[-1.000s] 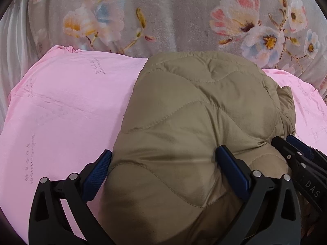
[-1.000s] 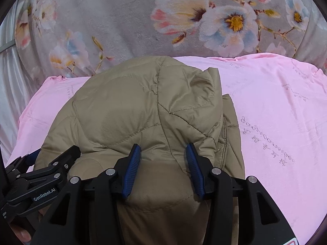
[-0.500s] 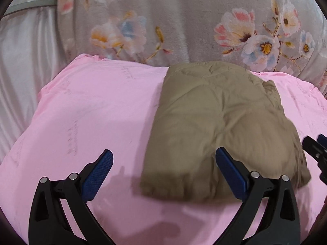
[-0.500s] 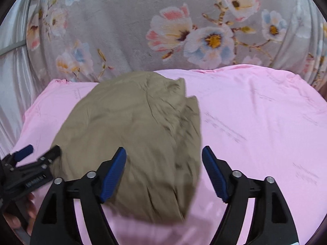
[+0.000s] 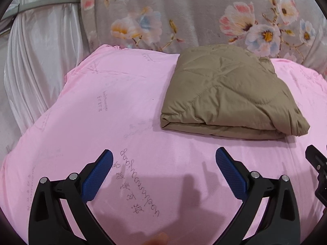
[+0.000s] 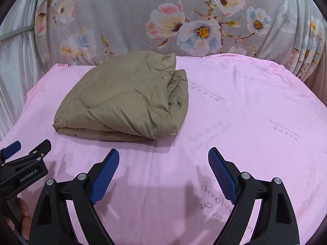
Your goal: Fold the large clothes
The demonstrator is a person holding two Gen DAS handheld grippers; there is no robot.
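Note:
A khaki quilted jacket (image 5: 226, 89) lies folded into a compact bundle on the pink sheet (image 5: 126, 122), toward the far side. In the right wrist view the same jacket (image 6: 126, 100) sits left of centre. My left gripper (image 5: 163, 163) hangs open over bare sheet, well short of the jacket's near edge, with nothing between its blue pads. My right gripper (image 6: 163, 161) is also back from the jacket over bare sheet; its jaws are opening wide and hold nothing. The left gripper (image 6: 26, 153) shows at the lower left of the right wrist view.
A grey floral blanket (image 6: 184, 20) rises behind the pink sheet. White satin curtain (image 5: 40, 61) hangs at the left. Bare pink sheet (image 6: 255, 112) spreads to the right of the jacket. A hand (image 6: 20, 214) holds the left gripper.
Both grippers let go of the jacket and pulled back toward me. The right jaws, shut on the jacket a second ago, spread wide. The jacket now lies alone, folded, farther off.

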